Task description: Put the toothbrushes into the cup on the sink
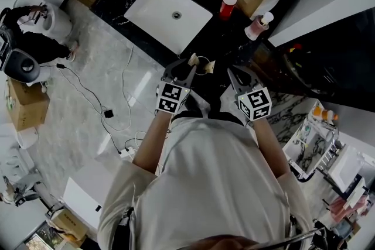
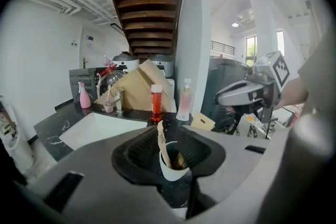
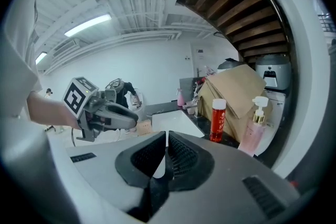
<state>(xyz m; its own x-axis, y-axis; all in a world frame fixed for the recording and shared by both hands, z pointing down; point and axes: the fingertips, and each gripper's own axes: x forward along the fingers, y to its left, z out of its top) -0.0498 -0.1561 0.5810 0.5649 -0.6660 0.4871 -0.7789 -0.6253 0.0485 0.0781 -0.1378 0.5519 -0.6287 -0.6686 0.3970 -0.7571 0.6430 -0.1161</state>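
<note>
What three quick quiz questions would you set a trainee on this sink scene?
1. True or false: the right gripper has its jaws together with nothing between them.
2. Multiple choice: what stands in the white cup that sits between the open jaws of the left gripper? A a toothbrush; B a comb; C a razor.
3. Fill in: the red bottle stands on the black counter beside the white ____.
Key: 1 true; 2 A; 3 sink.
</note>
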